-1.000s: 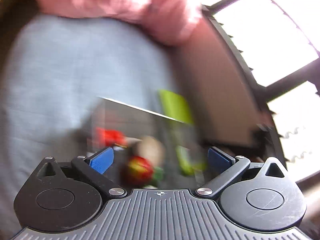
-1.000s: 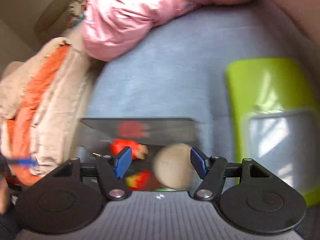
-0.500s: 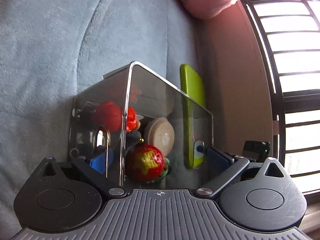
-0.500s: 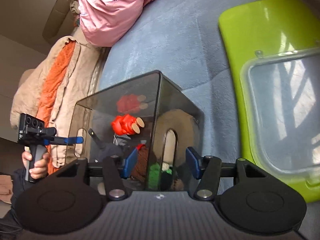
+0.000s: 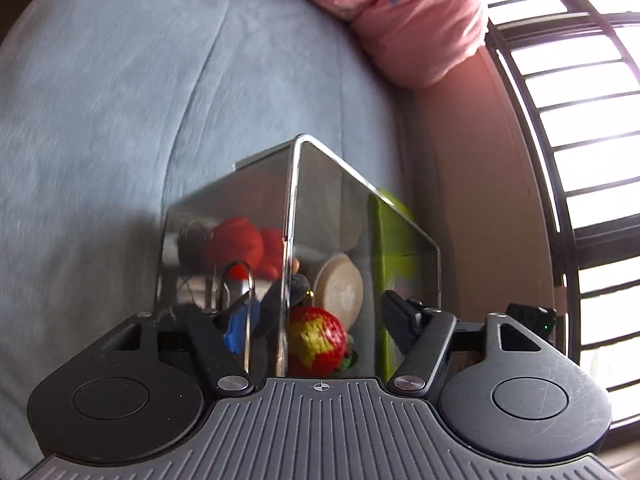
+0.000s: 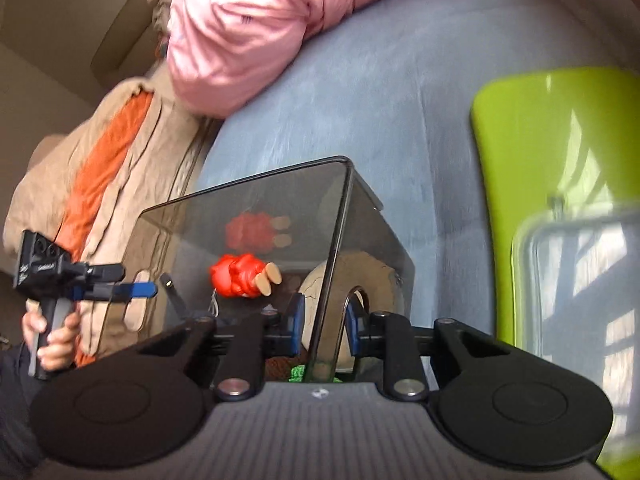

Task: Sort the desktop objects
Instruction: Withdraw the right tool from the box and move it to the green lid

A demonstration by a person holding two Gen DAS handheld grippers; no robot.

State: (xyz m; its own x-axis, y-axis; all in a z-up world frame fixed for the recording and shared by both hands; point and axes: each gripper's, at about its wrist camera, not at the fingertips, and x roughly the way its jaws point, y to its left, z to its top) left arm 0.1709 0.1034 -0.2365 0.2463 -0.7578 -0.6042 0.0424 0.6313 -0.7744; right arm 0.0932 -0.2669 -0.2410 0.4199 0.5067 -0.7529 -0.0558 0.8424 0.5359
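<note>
A smoky clear plastic box [image 5: 332, 208] stands on a blue blanket [image 5: 120, 100]. It holds a red toy [image 6: 236, 276], a round beige puck [image 5: 338, 290], and a red and yellow knitted ball [image 5: 316, 340]. My left gripper [image 5: 316, 320] is open and straddles the box's near corner, one blue pad [image 5: 238, 326] inside the handle slot. My right gripper [image 6: 322, 320] has closed on the box wall by its handle cutout. The left gripper also shows in the right wrist view [image 6: 120, 290], its blue finger at the far side slot.
A lime green tray [image 6: 540, 140] with a clear lid [image 6: 580, 280] lies right of the box. A pink quilt [image 6: 248, 32] and an orange and tan blanket [image 6: 100, 168] lie at the back. A barred window [image 5: 580, 120] is on the right.
Both views have pulled back and steadied. My right gripper's jaws have narrowed onto the box wall. My left gripper has stayed wide open around the corner.
</note>
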